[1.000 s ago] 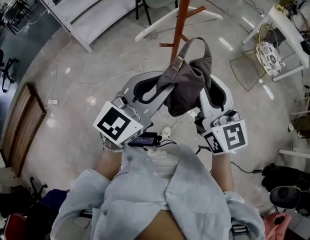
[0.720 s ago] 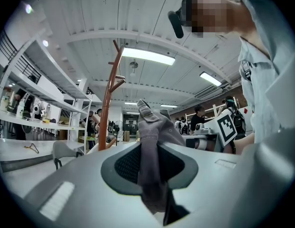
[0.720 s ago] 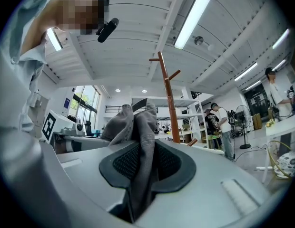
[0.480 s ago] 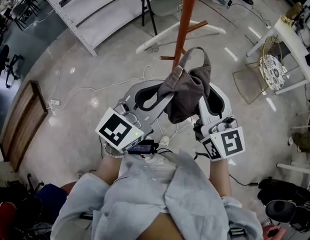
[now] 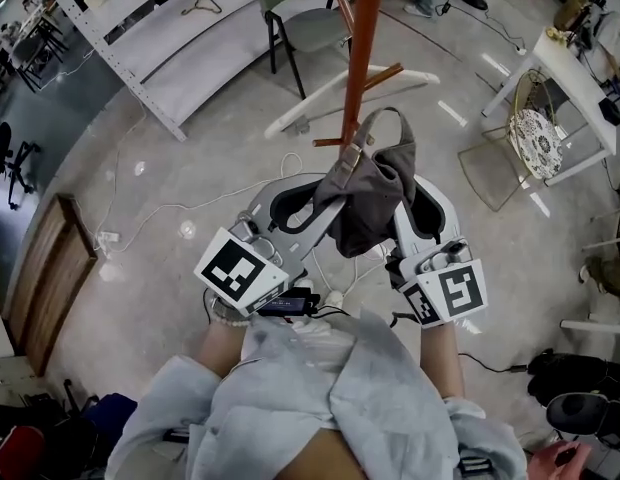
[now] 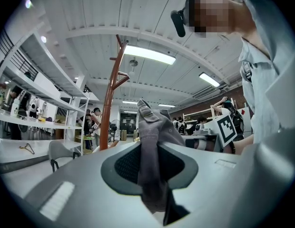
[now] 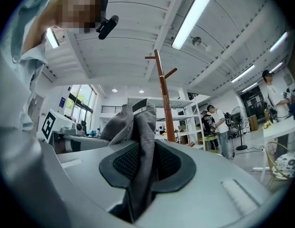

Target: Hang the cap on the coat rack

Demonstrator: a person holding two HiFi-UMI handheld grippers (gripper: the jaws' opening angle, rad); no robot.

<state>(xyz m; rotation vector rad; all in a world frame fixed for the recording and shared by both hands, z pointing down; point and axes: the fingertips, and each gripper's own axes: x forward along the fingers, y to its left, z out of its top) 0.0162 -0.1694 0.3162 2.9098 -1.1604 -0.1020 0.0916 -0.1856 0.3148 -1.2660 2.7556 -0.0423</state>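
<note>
I have the cap [image 5: 370,193] held up between both tongs, clear of the floor [image 5: 160,218] and just in front of the rack [image 5: 362,58]. The left gripper [image 5: 312,196] pinches one side of the grey cloth: in its own view the fabric runs down between the dark pads, and the jaws press on it. The right gripper [image 5: 408,190] does the same on the other side, with a fold of cloth clamped between its pads. Both point level, towards the rack. The cap sags between them, its crown bunched. Its back strap [image 5: 385,118], with a metal buckle, loops upward close to the pole's lower pegs; I can't tell whether it touches one. The cap hangs on no peg yet. The pole stands upright, orange-brown, with short pegs angled up. Beyond it is a chair [image 5: 310,8], and a white cable [image 5: 220,183] trails across the floor below the grippers.
</note>
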